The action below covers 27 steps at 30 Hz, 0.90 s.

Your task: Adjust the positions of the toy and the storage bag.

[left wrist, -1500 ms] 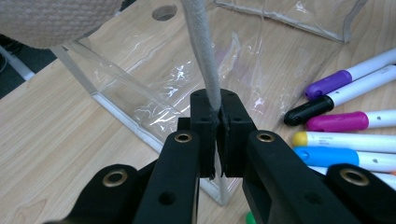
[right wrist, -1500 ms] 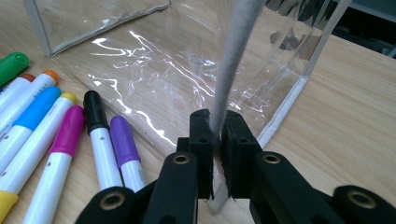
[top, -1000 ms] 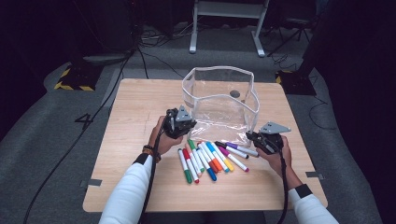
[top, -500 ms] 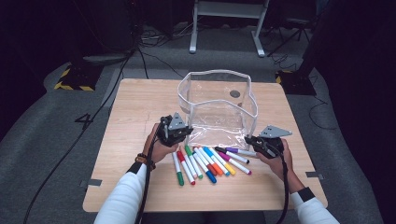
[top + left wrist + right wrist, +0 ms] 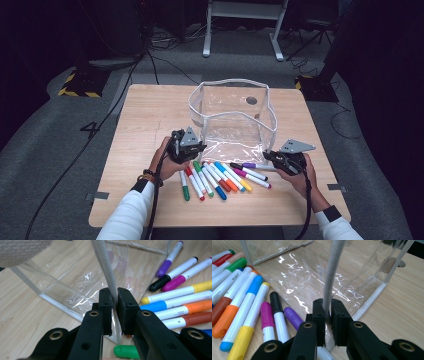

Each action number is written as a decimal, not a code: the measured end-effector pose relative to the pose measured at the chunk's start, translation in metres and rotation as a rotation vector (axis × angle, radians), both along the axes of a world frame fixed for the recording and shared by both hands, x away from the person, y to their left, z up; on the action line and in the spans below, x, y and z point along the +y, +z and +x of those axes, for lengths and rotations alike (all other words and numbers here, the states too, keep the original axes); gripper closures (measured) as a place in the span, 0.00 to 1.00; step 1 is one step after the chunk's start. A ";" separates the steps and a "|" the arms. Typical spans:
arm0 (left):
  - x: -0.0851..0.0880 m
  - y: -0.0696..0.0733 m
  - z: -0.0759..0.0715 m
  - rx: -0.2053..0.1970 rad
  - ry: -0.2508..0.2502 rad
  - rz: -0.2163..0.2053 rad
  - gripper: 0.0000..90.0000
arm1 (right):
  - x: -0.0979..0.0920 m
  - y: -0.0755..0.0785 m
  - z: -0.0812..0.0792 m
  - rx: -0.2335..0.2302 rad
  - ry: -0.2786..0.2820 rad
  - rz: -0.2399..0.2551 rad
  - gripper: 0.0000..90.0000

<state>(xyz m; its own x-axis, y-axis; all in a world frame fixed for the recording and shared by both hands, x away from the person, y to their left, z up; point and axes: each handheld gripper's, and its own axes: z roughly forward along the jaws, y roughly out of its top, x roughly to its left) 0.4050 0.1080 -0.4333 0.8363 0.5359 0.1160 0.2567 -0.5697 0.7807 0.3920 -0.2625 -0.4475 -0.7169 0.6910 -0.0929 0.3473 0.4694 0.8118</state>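
Both grippers pinch the near edge of the clear pouch (image 5: 232,120), one at each front corner. We see the left gripper (image 5: 114,298) with its jaws nearly together on the grey binding strip (image 5: 106,265) of the left front seam; they have just been opening a touch, strip between them, pads touching it. We see the right gripper (image 5: 327,305) the same way, jaws narrow and clamped on the right front corner binding (image 5: 332,270). The pouch stands open-topped in the middle of the tabletop (image 5: 150,110), slightly saggy, with its rim wavy. The markers (image 5: 220,177) lie in a loose row just in front of it, between the two hands, some touching the pouch's front edge in the gripper views. We judge the step as setting or squaring the pouch so the markers can go in. To do it well we keep both pinches on the stiff binding, not on the thin plastic, which will slip and crease. We move both hands together, level, so the front wall stays taut and the mouth stays wide. We avoid dragging the bottom seam over the marker caps, since they roll easily and one could skid off the near edge. If letting go, we ease one side at a time and check the wall holds up. Left grip looks the looser one, so watch that corner.
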 end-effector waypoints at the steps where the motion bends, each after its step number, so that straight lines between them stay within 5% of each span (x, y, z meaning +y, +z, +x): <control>1: 0.000 0.000 -0.002 0.001 0.000 0.003 0.90 | 0.000 0.000 -0.001 0.001 0.002 0.000 0.92; 9: 0.022 -0.001 -0.022 0.021 0.053 0.025 0.67 | -0.009 0.001 -0.011 0.001 -0.005 -0.002 0.79; 14: 0.055 -0.008 -0.045 0.032 0.110 0.040 0.52 | -0.021 -0.005 -0.015 0.045 0.027 0.015 0.69; 19: 0.094 -0.028 -0.076 0.048 0.187 0.021 0.43 | -0.026 -0.024 -0.014 0.118 0.079 -0.039 0.64; 25: 0.102 -0.053 -0.084 0.110 0.179 0.074 0.41 | -0.026 -0.033 -0.009 0.157 0.097 -0.071 0.64; 27: 0.100 -0.056 -0.082 0.128 0.172 0.057 0.43 | -0.025 -0.035 -0.009 0.155 0.094 -0.092 0.64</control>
<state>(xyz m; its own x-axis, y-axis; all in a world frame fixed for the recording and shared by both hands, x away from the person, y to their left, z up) 0.3228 0.2085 -0.4888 0.7427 0.6679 0.0488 0.4491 -0.5508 0.7035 0.3828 -0.2876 -0.4827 -0.7883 0.6142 -0.0356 0.4162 0.5751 0.7043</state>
